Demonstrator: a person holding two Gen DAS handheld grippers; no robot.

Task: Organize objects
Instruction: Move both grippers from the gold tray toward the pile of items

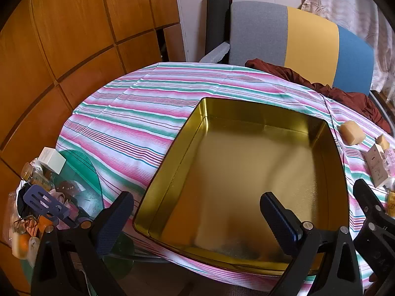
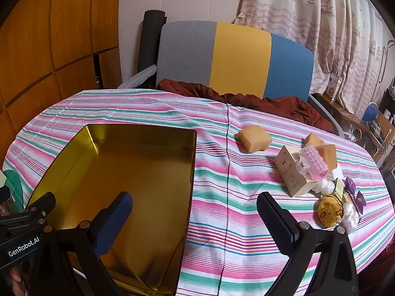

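An empty gold tin box [image 1: 246,172] lies on the striped tablecloth; it also shows in the right wrist view [image 2: 123,172]. My left gripper [image 1: 195,212] is open and empty over the tin's near edge. My right gripper [image 2: 195,212] is open and empty over the cloth at the tin's right rim. To the right lie a tan soap block [image 2: 254,139], a beige carton [image 2: 291,172], a pink hair roller [image 2: 313,166], a yellow round sponge [image 2: 330,211] and small wrapped items [image 2: 350,197].
A chair [image 2: 237,56] with grey, yellow and blue panels and a dark red cloth [image 2: 259,98] stands behind the table. At the left, a glass side table [image 1: 79,172] carries a white box [image 1: 51,160], a jar and clutter. A wooden wall is at the left.
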